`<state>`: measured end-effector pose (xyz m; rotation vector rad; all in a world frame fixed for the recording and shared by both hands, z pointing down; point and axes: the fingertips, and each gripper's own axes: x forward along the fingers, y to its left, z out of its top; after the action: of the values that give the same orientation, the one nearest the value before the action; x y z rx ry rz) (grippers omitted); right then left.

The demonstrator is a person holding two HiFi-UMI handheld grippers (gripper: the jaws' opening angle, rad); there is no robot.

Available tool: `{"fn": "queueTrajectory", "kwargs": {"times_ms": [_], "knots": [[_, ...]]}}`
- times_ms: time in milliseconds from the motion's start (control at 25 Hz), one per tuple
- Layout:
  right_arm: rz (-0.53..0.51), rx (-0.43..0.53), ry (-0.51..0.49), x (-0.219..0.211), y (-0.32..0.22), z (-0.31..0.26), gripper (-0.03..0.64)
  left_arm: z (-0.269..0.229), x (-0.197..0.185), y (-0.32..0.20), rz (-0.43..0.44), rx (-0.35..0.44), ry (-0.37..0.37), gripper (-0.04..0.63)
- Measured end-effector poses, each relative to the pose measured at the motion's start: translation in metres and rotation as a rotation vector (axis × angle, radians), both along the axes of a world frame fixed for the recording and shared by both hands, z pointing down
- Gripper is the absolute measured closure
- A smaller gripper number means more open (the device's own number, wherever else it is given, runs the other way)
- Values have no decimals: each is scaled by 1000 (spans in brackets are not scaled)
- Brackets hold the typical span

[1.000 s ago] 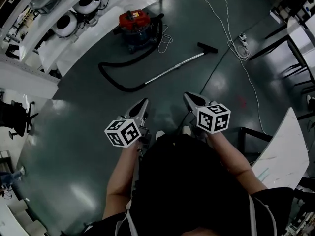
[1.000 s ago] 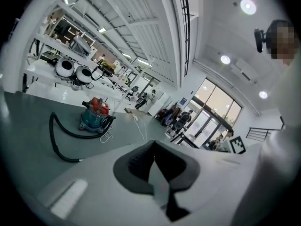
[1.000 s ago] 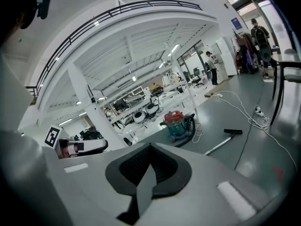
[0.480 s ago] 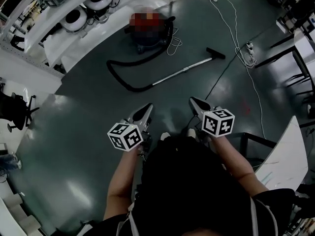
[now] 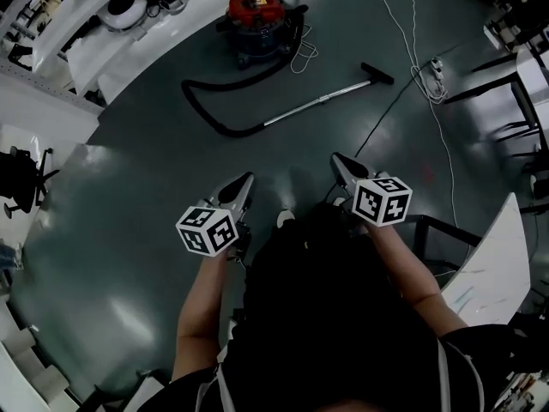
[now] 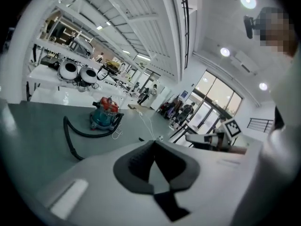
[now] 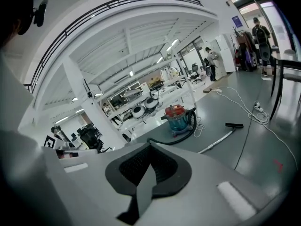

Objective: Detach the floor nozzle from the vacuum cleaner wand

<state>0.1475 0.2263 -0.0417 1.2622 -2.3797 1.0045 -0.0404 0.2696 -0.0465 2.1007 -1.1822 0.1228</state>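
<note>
Small and far off: one floor nozzle on one wand, mostly hidden in left gripper view; left gripper, right gripper closed, empty

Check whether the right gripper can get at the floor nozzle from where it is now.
Probably not yet. The right gripper, jaws shut and empty, is well short of the floor nozzle. Only open floor and a black cable lie between, so stepping closer should do.

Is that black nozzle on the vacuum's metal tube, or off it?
On: the floor nozzle meets the far end of the wand with no gap showing.
</note>
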Motion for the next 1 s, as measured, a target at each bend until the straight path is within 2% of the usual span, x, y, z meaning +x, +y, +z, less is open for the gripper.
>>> {"fn": "queueTrajectory", "kwargs": {"times_ms": [120, 240, 520, 720, 880, 1000], "knots": [[11, 3, -16, 1, -9, 4, 623, 9, 0, 3, 22, -1, -99, 588], [15, -5, -24, -2, -19, 8, 623, 15, -3, 0, 29, -16, -144, 588], [-39, -37, -24, -16, -48, 25, 623, 24, -16, -27, -26, -60, -143, 588], [-61, -75, -32, -14, -90, 39, 623, 36, -6, -56, -20, -97, -143, 588], [-92, -50, 7, -13, -111, 33, 623, 35, -3, -71, -23, -87, -145, 588], [-60, -47, -8, -11, -116, 30, 623, 33, -4, -76, -24, -74, -162, 588]]}}
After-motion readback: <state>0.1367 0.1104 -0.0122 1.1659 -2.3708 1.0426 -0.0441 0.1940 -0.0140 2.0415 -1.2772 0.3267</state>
